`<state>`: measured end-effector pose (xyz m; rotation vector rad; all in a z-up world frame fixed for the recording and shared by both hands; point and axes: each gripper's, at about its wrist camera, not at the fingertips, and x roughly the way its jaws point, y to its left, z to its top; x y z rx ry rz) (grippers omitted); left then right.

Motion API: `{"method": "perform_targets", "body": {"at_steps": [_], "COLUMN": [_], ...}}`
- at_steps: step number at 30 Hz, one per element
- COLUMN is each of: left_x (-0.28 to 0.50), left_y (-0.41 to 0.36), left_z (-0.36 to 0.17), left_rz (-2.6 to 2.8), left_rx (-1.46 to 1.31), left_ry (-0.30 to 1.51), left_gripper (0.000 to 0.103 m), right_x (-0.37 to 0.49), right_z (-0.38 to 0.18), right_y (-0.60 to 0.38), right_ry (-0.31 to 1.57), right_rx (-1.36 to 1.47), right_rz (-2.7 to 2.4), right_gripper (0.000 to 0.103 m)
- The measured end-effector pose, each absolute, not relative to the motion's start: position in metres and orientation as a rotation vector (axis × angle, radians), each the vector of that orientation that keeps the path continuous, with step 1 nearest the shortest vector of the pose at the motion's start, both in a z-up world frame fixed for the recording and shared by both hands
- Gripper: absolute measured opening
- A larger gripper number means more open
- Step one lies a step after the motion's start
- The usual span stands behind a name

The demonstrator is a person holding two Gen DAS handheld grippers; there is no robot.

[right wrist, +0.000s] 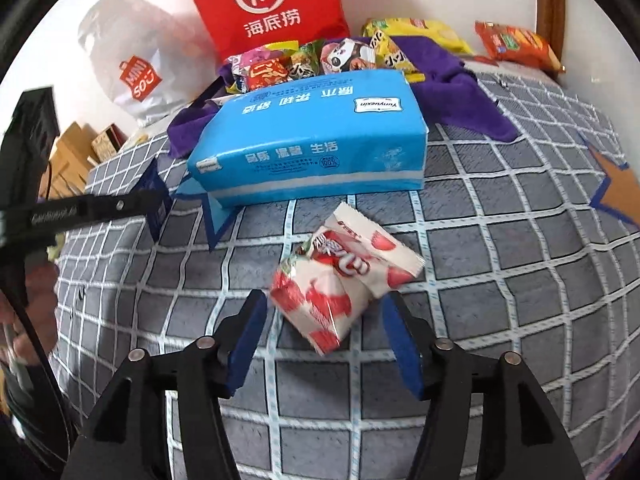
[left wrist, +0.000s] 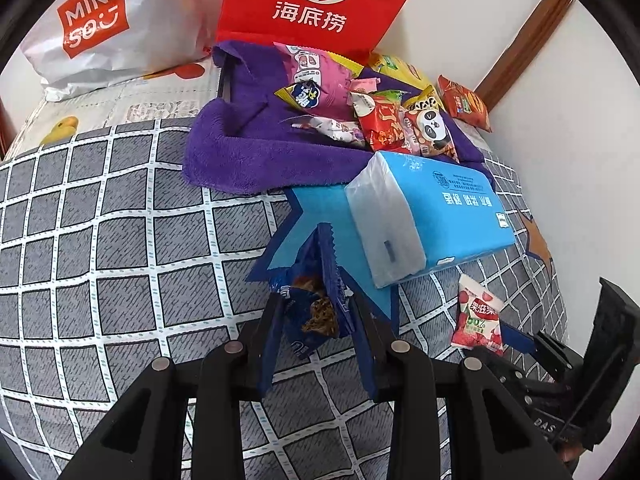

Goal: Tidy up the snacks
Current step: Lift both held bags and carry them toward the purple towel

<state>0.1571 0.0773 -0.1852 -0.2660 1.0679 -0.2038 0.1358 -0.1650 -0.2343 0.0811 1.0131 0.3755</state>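
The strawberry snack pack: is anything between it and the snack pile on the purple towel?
Yes. The blue tissue pack lies across the way, between the strawberry snack pack and the snack pile on the purple towel.

- Left wrist view: close above the bed [left wrist: 100,240], facing steeply down along its tool [left wrist: 316,320].
- Right wrist view: the same, nearby.
- Shared: blue tissue pack [left wrist: 432,216] [right wrist: 316,136], red bag [left wrist: 316,0] [right wrist: 272,8], snack pile.

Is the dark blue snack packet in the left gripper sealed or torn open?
Torn open. The dark blue snack packet, clamped in the left gripper, gapes along its zigzag top edge, showing brown contents inside.
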Motion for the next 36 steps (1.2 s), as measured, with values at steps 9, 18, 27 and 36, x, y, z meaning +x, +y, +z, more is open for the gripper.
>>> {"method": "perform_targets", "body": {"at_steps": [9, 18, 27, 36], "left_x": [0.157, 0.156, 0.150, 0.150], "left_y": [0.078, 0.080, 0.085, 0.072], "left_z": [-0.185, -0.182, -0.169, -0.165], "left_rz": [-0.203, -0.197, -0.216, -0.217], "left_rx": [-0.273, -0.271, -0.287, -0.254], "left_ry": [1.070, 1.058, 1.034, 1.035], "left_gripper": [0.031, 0.031, 0.023, 0.007], "right_x": [0.161, 0.161, 0.152, 0.137], "right_z": [-0.236, -0.242, -0.233, -0.207], "right_y": [-0.155, -0.130, -0.164, -0.185], "right_ry": [1.034, 0.952, 0.951, 0.896], "right_rx": [0.138, -0.075, 0.018, 0.021], "right_rz": [0.363, 0.238, 0.276, 0.277], "right_gripper": [0.067, 0.060, 0.050, 0.050]}}
